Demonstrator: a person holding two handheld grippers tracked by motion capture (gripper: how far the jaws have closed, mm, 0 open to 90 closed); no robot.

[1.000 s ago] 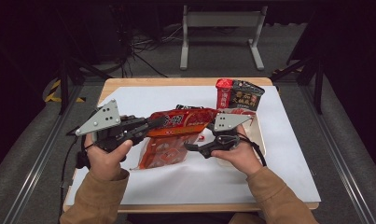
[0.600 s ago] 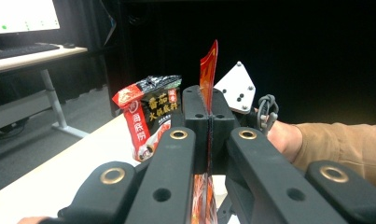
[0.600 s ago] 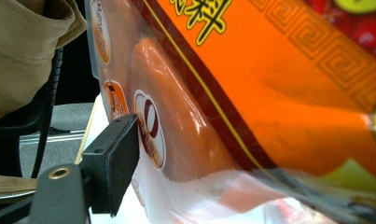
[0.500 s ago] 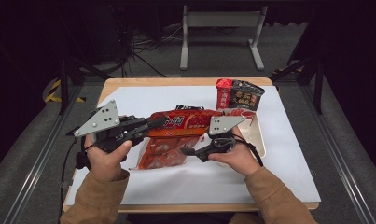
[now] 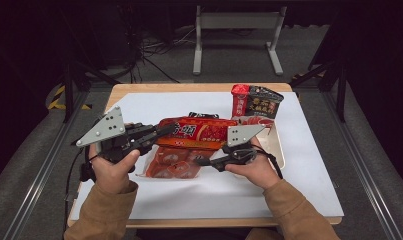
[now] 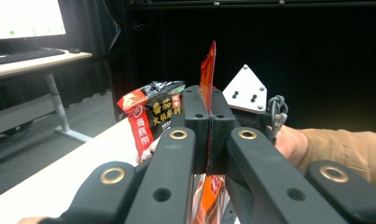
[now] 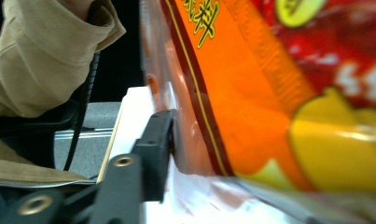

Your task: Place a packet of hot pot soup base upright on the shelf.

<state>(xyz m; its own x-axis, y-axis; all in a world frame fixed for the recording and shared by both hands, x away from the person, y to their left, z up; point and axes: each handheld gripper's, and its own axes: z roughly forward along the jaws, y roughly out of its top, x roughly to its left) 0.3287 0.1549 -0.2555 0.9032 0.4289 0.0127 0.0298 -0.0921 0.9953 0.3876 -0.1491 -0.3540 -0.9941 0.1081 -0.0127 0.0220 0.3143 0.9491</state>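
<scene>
Sleeves of tan cloth at the near table edge, a hand in each, a gripper in each hand. Left gripper (image 5: 164,131) level above the white sheet (image 5: 309,165), pointing toward the right hand, jaws pressed flat together on the thin end seam of the red-orange packet (image 5: 199,132); same clamp seen close up in the left gripper view (image 6: 209,126), with the seam (image 6: 207,70) rising edge-on out of the closed tips. Right gripper (image 5: 204,161) lower and nearer, pointing toward the left hand, jaws just closing in to a middling gap with the packet between them; in the right gripper view one black jaw lying against the packet's glossy skin (image 7: 251,93), the other jaw hidden behind the bag, so cannot tell whether both pads press. Packet held lengthwise between the two tools, lifted clear of the sheet. Beneath it, flat on the sheet, a clear-wrapped red pack (image 5: 174,165). Just behind the right hand, a pale tray (image 5: 278,150). Farther back, near the table's far right corner, a black-and-red pouch (image 5: 256,102) standing upright, also visible beyond the left jaws (image 6: 153,116).
</scene>
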